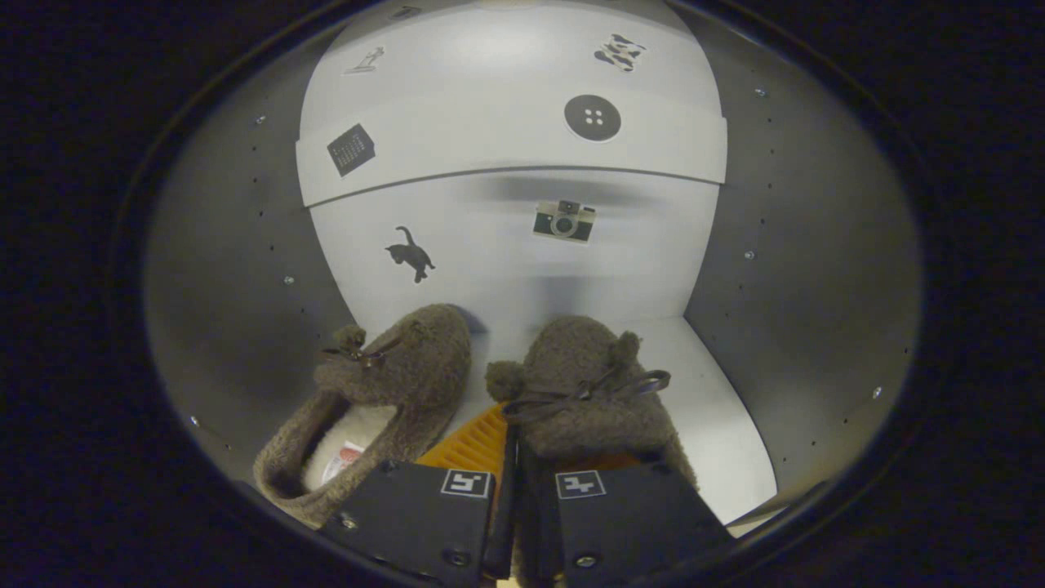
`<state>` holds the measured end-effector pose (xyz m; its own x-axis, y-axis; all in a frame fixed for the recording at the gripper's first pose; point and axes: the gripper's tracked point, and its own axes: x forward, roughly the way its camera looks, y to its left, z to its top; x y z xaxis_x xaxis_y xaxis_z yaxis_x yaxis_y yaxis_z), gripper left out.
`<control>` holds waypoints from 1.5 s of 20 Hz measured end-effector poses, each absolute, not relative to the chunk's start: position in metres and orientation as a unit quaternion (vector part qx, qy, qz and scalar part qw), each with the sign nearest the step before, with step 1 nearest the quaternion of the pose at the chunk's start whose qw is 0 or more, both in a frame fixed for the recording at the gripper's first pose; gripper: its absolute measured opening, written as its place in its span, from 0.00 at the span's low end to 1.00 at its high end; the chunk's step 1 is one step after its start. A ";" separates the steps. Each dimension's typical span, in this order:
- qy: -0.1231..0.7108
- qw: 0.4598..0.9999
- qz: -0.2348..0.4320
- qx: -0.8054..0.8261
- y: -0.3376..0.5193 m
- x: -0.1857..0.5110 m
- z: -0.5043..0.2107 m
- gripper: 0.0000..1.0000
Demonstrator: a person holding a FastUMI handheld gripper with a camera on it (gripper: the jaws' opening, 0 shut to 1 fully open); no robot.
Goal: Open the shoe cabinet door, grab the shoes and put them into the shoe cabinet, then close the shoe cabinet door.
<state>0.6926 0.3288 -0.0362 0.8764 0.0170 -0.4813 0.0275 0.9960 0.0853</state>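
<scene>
Two brown fuzzy slippers with small bows rest on the white floor (718,408) inside the shoe cabinet. The left slipper (384,384) lies free just ahead of my left finger, with its pale lining showing. My gripper (508,441) is shut on the right slipper (580,384). One finger is inside that slipper's opening and the other is outside, with the inner side wall pinched between them. The right slipper's toe points at the cabinet's back panel (506,261), and its heel is hidden behind my fingers.
Grey side walls (800,269) close in the cabinet on both sides. The white back panel carries small stickers and a ledge (506,163) across its upper part. Bare floor lies to the right of the right slipper.
</scene>
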 end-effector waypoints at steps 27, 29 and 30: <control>0.025 0.997 0.078 -0.010 0.332 0.253 0.060 0.99; 0.019 0.997 0.076 -0.005 0.313 0.212 0.060 0.99; 0.017 0.997 0.072 -0.004 0.301 0.194 0.060 0.99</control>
<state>0.1944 0.3010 0.0600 0.9890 0.1437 -0.0342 -0.1439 0.9896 -0.0052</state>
